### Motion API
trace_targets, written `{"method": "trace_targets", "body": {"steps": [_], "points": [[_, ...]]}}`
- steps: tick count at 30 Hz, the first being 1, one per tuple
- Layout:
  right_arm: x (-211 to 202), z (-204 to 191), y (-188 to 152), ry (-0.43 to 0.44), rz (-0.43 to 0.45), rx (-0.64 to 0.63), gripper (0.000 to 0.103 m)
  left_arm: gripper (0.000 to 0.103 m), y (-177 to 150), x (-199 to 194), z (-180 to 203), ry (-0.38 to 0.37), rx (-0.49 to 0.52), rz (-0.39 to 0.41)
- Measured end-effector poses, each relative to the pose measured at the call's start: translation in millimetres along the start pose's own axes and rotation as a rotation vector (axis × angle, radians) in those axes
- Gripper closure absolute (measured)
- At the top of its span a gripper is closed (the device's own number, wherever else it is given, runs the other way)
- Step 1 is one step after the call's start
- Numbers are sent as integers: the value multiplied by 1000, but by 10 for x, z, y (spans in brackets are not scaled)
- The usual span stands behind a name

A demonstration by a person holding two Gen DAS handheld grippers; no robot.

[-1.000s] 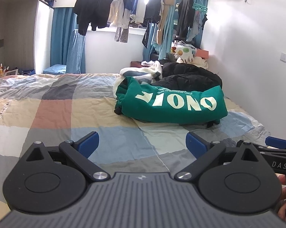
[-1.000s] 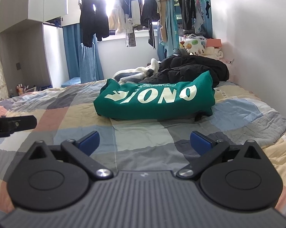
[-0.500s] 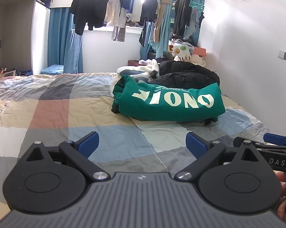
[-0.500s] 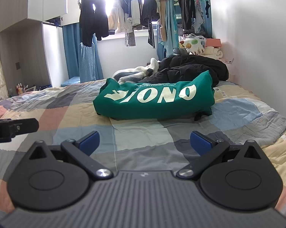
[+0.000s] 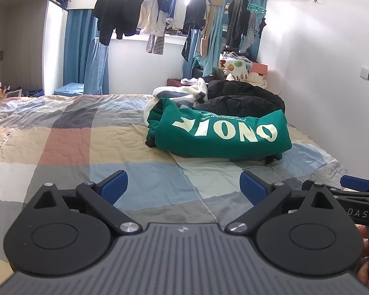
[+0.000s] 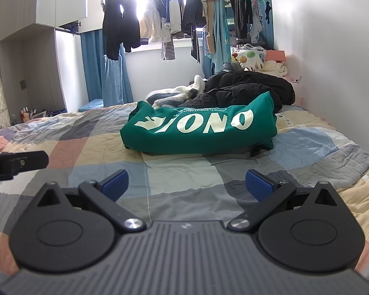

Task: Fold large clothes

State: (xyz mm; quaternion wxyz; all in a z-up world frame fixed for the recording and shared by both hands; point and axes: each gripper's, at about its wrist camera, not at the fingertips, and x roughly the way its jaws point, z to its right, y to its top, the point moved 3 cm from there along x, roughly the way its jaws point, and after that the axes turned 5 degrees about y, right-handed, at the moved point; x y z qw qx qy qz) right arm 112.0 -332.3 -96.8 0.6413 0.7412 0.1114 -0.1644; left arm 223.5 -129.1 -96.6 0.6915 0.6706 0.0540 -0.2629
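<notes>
A patchwork quilt (image 5: 69, 142) is spread over the bed. A green sweatshirt (image 5: 221, 132) is bunched on it against a black coat (image 5: 245, 98). Left gripper (image 5: 183, 186) and right gripper (image 6: 187, 183) are held wide apart, empty, well short of the sweatshirt.

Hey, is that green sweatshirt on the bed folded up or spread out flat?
Folded: the green sweatshirt sits as a compact bundle on the quilt, sleeves tucked away, its lettering facing up.

The left gripper (image 5: 184, 186), jaws spread wide and empty, hovers over the patchwork bed (image 5: 69, 145), well short of the green sweatshirt (image 5: 218, 132).
</notes>
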Motion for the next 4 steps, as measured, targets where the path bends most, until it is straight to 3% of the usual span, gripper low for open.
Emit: {"method": "trace_targets", "body": {"steps": [4], "points": [[-2,-3,1,-1,1,-1,0,3,-2,2,7,-2,1,-2]]}}
